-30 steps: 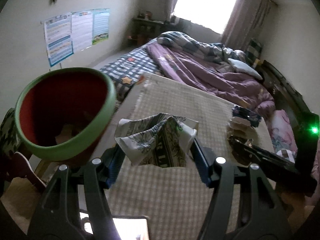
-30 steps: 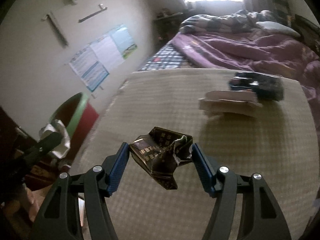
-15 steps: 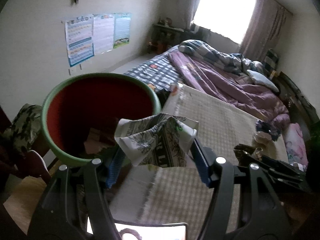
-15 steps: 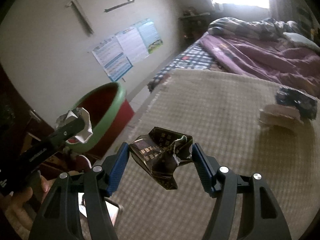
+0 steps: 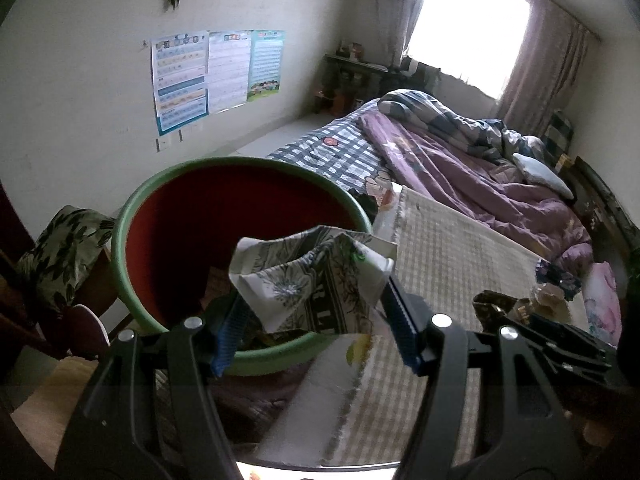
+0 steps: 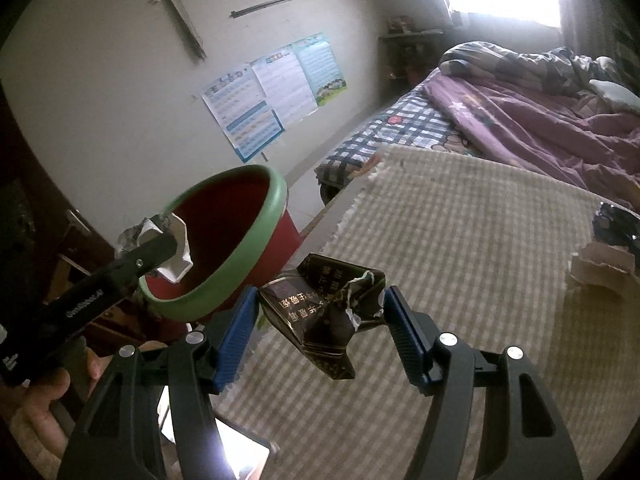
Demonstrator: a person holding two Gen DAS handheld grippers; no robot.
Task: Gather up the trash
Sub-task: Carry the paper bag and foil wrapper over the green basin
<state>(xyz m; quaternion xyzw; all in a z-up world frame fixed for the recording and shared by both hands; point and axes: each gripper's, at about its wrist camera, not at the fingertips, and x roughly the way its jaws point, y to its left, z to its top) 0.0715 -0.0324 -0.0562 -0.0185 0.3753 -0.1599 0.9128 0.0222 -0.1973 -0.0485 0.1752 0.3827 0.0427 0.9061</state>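
My left gripper (image 5: 310, 308) is shut on a crumpled white floral wrapper (image 5: 312, 276) and holds it over the near rim of a red bin with a green rim (image 5: 236, 172). In the right wrist view the left gripper (image 6: 164, 248) with the wrapper (image 6: 176, 248) hangs above the bin's mouth (image 6: 224, 232). My right gripper (image 6: 320, 320) is shut on a crushed dark cigarette pack (image 6: 324, 312), above the checked mat (image 6: 460, 240), to the right of the bin.
The bin stands beside the mat's left edge. A small pile of paper and a dark wrapper (image 6: 604, 252) lies at the mat's right. A bed with a purple quilt (image 5: 460, 160) is behind. A leaf-print cushion (image 5: 60, 248) is left of the bin.
Both grippers have swung left toward the bin. The floral wrapper now hangs over the bin's opening, and the dark pack has come nearer the bin's edge.
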